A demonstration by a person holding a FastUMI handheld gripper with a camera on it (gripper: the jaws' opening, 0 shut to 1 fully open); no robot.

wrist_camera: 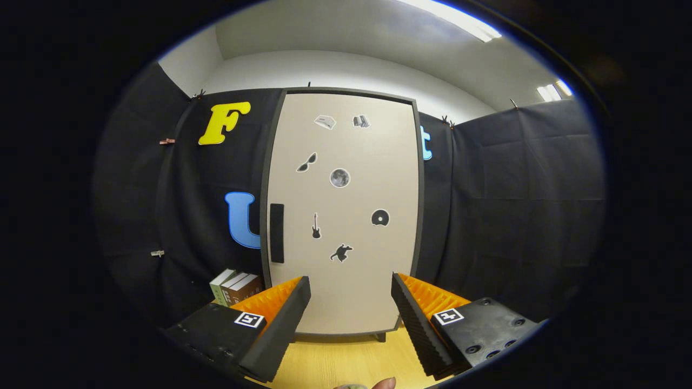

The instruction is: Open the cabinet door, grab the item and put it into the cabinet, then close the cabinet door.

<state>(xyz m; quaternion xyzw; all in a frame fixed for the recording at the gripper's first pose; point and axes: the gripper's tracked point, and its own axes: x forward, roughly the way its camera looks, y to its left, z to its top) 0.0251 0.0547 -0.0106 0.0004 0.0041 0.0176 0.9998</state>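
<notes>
While the tongs (350, 294) gape wide at lower centre with nothing between them, the cabinet door (343, 210) stands shut beyond, centre frame, dotted with small stickers. Dark handle (277, 233) sits at its left edge. Boxes (237, 286) rest on the wooden tabletop (346, 362), lower left beside the cabinet.

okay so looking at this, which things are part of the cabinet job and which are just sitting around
Part of the job:
cabinet door, shut
door handle
books, likely the item
gripper, open, holding nothing

Just there:
stickers on the door
wooden table
</notes>
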